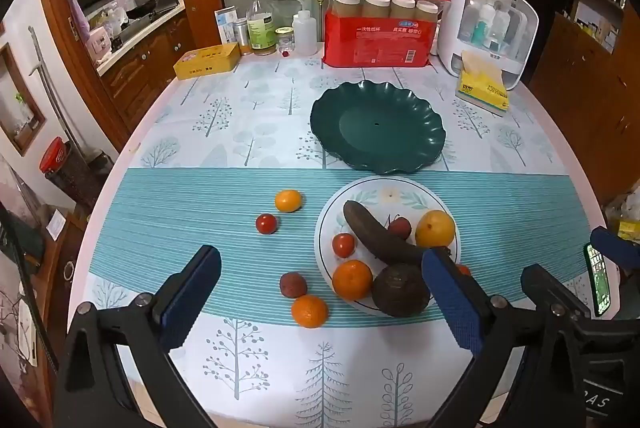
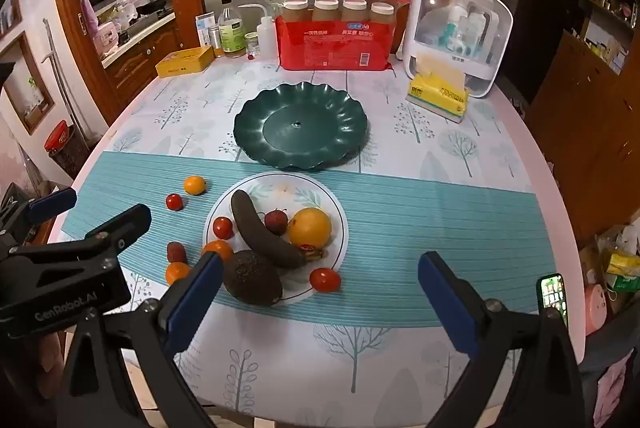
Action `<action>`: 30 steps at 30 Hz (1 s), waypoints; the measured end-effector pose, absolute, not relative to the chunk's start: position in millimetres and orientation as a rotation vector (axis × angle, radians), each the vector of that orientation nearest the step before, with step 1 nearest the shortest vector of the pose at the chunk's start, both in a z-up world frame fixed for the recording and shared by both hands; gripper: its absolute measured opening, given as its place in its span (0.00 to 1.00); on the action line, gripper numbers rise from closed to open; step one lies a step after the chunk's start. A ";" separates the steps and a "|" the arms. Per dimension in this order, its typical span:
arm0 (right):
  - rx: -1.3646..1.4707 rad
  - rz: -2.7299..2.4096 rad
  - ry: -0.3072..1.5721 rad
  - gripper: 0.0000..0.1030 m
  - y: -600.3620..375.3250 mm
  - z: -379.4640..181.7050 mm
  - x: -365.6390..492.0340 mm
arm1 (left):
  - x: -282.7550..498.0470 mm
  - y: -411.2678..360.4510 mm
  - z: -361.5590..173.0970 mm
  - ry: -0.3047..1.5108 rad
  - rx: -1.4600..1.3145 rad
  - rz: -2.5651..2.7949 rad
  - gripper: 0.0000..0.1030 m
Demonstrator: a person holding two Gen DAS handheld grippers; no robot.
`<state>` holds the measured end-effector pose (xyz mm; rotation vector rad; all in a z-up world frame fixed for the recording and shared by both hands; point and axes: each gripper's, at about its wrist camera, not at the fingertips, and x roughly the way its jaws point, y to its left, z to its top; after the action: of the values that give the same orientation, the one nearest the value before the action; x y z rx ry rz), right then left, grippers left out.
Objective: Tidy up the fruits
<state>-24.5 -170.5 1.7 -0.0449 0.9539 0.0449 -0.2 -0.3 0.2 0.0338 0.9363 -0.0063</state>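
A white floral plate (image 1: 400,194) (image 2: 324,196) holds a dark banana (image 1: 376,232) (image 2: 264,232), a yellow orange (image 1: 435,228) (image 2: 310,226), an avocado (image 1: 400,290) (image 2: 251,278), a mandarin (image 1: 352,279), a tomato (image 1: 343,245) (image 2: 223,228) and a lychee (image 2: 276,221). Loose on the teal mat lie a mandarin (image 1: 309,310), a lychee (image 1: 293,284), a tomato (image 1: 266,223) and a small orange (image 1: 288,201); another tomato (image 2: 325,279) rests at the plate's near rim. An empty green scalloped plate (image 1: 378,132) (image 2: 300,126) sits behind. My left gripper (image 1: 320,292) and right gripper (image 2: 320,300) hover open above the near table, holding nothing.
Along the table's back stand a red pack of cups (image 1: 378,28), bottles (image 1: 261,24), a yellow tin (image 1: 208,61), a white storage box (image 1: 488,28) and a yellow tissue pack (image 1: 482,86). A phone (image 2: 554,298) glows at the right edge. Kitchen cabinets lie left.
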 end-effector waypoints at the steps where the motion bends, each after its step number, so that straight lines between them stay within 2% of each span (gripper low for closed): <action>1: -0.048 0.044 0.951 0.96 -170.1 2.3 -24.6 | -0.2 -0.4 0.2 0.937 0.031 -0.012 0.97; 20: 0.017 0.033 0.921 0.95 -182.2 8.0 -35.5 | -8.9 -5.9 2.9 0.943 0.027 -0.064 0.97; 26: 0.007 0.041 0.921 0.90 -181.1 8.0 -37.9 | -11.7 -8.5 0.0 0.955 0.028 -0.063 0.97; 30: 0.004 0.047 0.929 0.89 -182.4 7.7 -37.5 | -12.4 -8.6 -0.2 0.961 0.025 -0.064 0.97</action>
<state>-37.5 -182.4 7.7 0.0036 0.9288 0.0466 -12.4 -8.6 -0.2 0.0251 0.9606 -0.0644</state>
